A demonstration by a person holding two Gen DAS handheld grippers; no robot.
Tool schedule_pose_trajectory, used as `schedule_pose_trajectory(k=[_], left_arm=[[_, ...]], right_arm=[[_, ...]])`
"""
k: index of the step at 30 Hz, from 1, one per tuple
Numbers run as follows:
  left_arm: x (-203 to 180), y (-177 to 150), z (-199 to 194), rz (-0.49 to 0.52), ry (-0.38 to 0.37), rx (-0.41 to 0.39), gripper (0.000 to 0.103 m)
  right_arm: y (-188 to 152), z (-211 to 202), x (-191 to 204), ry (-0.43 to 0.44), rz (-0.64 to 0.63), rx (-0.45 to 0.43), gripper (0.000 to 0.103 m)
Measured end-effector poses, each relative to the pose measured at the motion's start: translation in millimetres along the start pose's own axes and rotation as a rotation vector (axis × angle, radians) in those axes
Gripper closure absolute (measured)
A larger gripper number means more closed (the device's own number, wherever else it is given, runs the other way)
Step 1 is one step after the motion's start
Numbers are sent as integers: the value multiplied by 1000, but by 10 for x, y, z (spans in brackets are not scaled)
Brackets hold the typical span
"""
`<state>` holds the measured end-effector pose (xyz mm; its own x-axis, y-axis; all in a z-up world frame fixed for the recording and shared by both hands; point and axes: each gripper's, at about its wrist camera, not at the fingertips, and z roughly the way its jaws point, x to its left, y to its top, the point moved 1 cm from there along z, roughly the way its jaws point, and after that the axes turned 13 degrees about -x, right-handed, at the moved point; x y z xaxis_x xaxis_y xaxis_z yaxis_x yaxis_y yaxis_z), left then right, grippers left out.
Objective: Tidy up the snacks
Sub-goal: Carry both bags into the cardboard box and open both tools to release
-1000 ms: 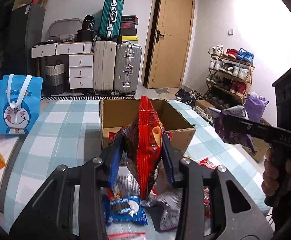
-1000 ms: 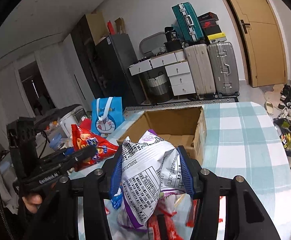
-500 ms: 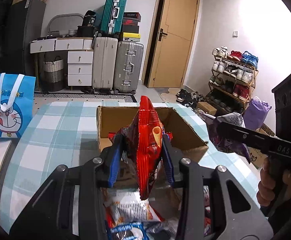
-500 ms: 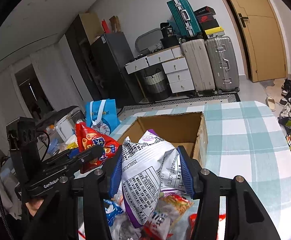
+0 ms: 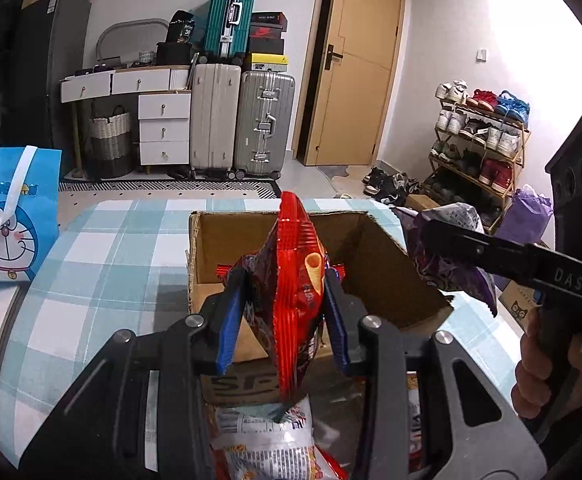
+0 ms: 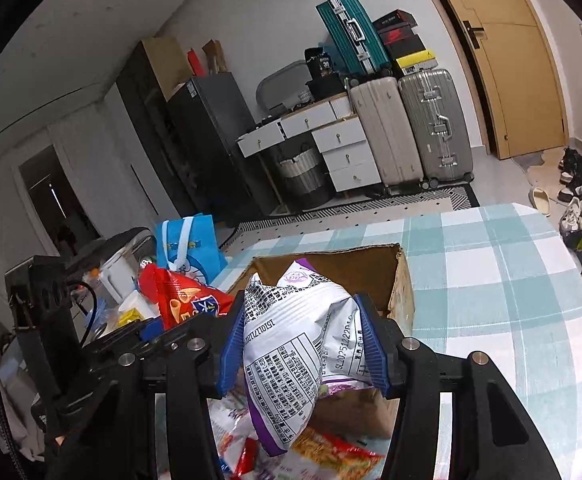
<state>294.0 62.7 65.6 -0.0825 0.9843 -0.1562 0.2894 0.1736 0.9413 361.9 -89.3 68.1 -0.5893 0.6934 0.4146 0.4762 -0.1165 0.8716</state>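
My left gripper [image 5: 285,312] is shut on a red snack bag [image 5: 295,300], held upright just above the near rim of an open cardboard box [image 5: 375,252]. My right gripper [image 6: 301,344] is shut on a white and purple snack bag [image 6: 291,344], also at the near edge of the cardboard box [image 6: 403,292]. In the left wrist view the purple bag [image 5: 447,240] hangs by the box's right wall. In the right wrist view the red bag [image 6: 179,296] sits left of the box. More snack packets [image 5: 267,440] lie on the table below both grippers.
The table has a teal and white checked cloth [image 5: 103,256]. A blue cartoon bag [image 5: 11,216] stands at its left edge. A person's hand [image 5: 547,364] grips the right tool. Suitcases [image 5: 243,120], drawers and a shoe rack [image 5: 479,140] stand beyond the table.
Both grippers have moved forward toward the box with their bags held; the box now looks larger and nearer, and the loose packets have slid down out of the middle of both views.
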Motion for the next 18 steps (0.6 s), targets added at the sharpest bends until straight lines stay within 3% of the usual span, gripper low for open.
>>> schedule_pose_trajectory(k=[18], left_arm=[[45, -166, 394, 33, 15, 38, 69]], right_arm=[[-59, 483, -70, -38, -38, 37, 50]])
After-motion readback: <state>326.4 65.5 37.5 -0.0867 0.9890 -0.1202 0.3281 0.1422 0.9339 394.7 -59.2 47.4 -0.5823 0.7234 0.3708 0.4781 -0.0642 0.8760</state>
